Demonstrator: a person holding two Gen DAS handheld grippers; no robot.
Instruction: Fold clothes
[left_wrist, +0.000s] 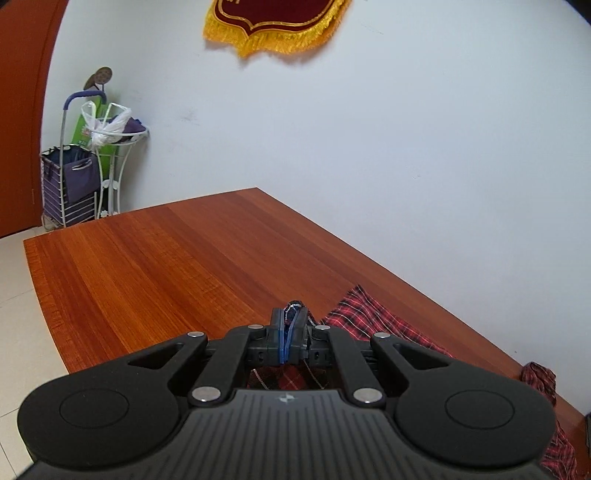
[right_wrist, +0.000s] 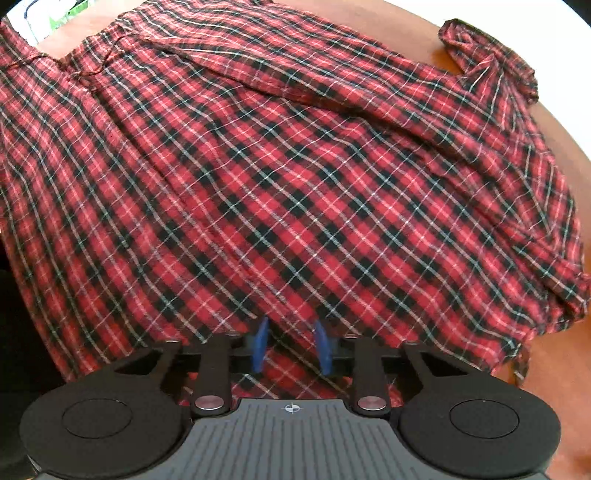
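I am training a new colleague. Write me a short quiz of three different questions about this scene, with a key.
1. True or false: the left gripper is shut on a pinch of the red and black plaid shirt.
2. Multiple choice: the shirt lies on A) a glass shelf, B) the reddish-brown wooden table, C) a tiled floor.
3. Short answer: do the blue fingertip pads of the right gripper stand together or apart?

Key:
1. True; dark cloth shows between its closed tips.
2. B.
3. Apart, with plaid cloth in the gap between them; whether they press it cannot be told.
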